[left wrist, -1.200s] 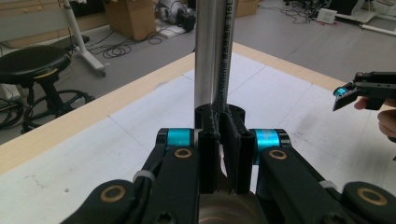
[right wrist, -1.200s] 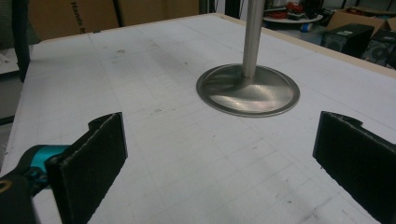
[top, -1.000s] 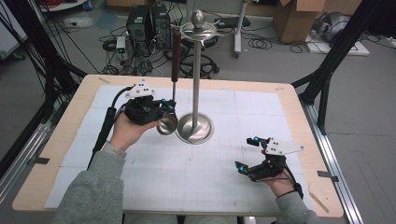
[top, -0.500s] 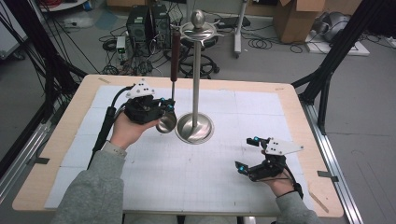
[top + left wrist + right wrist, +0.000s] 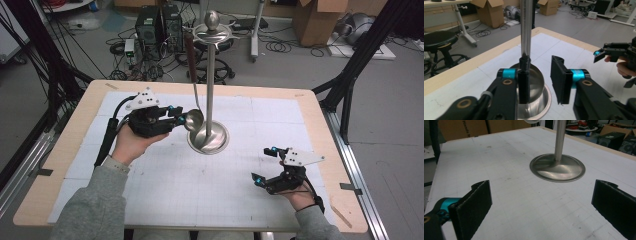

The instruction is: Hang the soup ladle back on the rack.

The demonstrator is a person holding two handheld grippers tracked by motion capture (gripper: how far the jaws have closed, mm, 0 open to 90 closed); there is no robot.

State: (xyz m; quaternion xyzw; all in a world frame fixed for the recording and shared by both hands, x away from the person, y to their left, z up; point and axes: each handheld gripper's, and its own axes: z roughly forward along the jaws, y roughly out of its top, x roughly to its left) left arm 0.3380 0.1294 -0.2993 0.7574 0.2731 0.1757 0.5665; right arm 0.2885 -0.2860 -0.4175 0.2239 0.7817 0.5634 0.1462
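Hanging from the stand's [image 5: 210, 75] top hook: ladle [image 5: 193, 119], bowl sitting just above the base's left edge. Left gripper [image 5: 181, 115] pointing right at the bowl, jaws just opening, bowl at the tips; in the left gripper view, bowl [image 5: 534, 80] lying between the jaws, right pad clear of it, left contact unclear. Right gripper [image 5: 265, 166] hovering wide open, holding nothing, over the table [image 5: 175, 190], well apart from the stand.
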